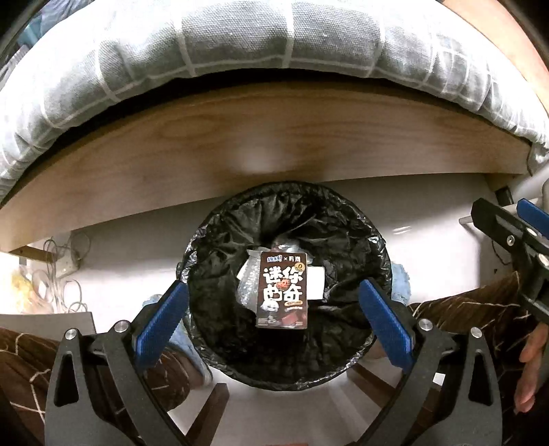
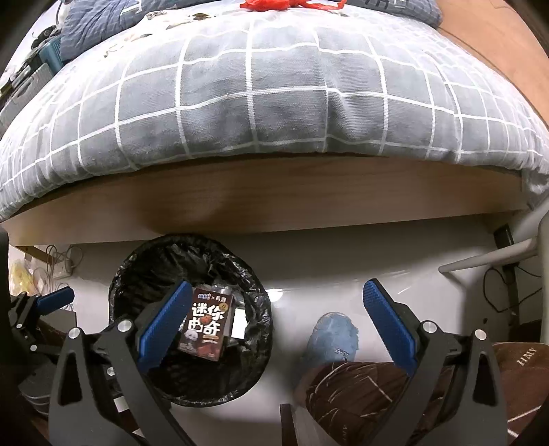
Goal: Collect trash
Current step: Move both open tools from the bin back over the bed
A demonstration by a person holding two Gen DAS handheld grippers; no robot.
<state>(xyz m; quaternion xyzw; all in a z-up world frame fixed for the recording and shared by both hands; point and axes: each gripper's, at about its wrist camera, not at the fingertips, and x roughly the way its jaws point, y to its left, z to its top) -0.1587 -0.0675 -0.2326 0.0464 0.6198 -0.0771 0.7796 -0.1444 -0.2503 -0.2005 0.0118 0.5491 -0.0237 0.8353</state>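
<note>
Down inside the black-lined trash bin [image 1: 284,291] lies the brown snack box [image 1: 282,291], so that piece is done. My left gripper [image 1: 274,322] and right gripper [image 2: 278,326] both hang wide and empty; the red scrap [image 2: 274,4] on the bed [image 2: 260,96] may remain.

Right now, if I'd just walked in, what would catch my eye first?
Probably the brown snack box with bold white lettering, lying on top of the rubbish in the black-lined bin on the floor. The left gripper hangs open right above it, blue fingers spread wide. Behind the bin runs a bed with a grey checked quilt.
</note>
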